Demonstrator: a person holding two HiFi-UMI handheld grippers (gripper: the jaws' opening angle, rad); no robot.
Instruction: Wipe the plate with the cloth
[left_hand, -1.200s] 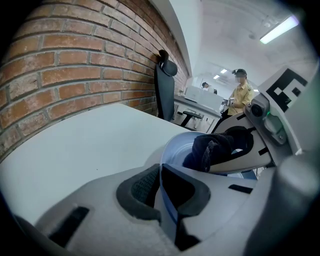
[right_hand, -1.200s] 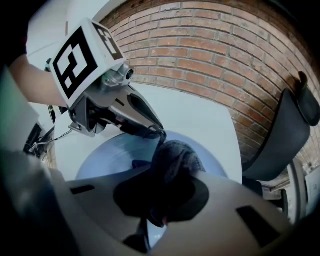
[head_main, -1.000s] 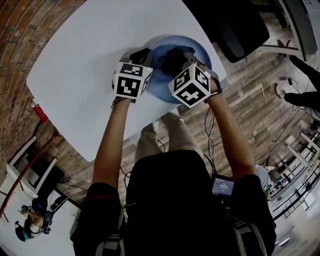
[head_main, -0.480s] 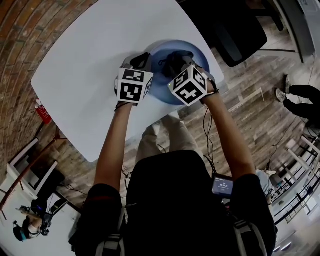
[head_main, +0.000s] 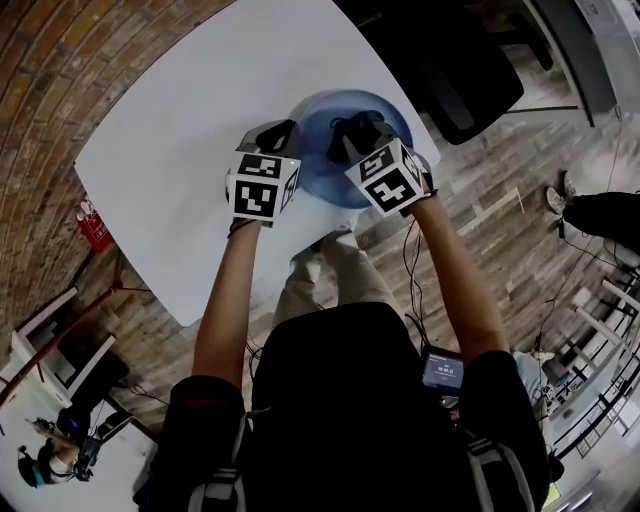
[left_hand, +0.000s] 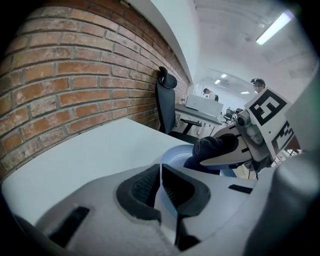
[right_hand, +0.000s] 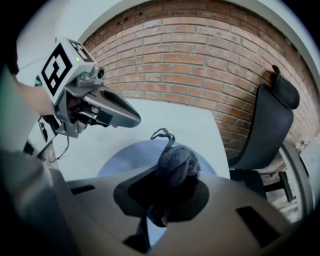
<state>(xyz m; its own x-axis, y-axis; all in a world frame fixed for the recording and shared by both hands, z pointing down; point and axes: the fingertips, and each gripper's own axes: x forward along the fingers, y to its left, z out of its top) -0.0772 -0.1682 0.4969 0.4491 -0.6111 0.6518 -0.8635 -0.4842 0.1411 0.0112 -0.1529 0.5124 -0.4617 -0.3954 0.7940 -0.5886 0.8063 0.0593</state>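
Head view: two grippers worked at one blue plate on one white table, above the frame's centre.
The left gripper sat at the plate's left edge; in the left gripper view its two dark pads were pressed nearly together on the plate's thin rim. The right gripper was over the plate's middle, and the right gripper view showed its jaws clamped on one dark, bunched cloth, a loop of which stuck up above the blue surface. Whether the cloth touched the plate could not be told. Each gripper carried one marker cube, two in all. One black office chair stood in the upper right, beyond the table, and a brick wall filled the upper left.
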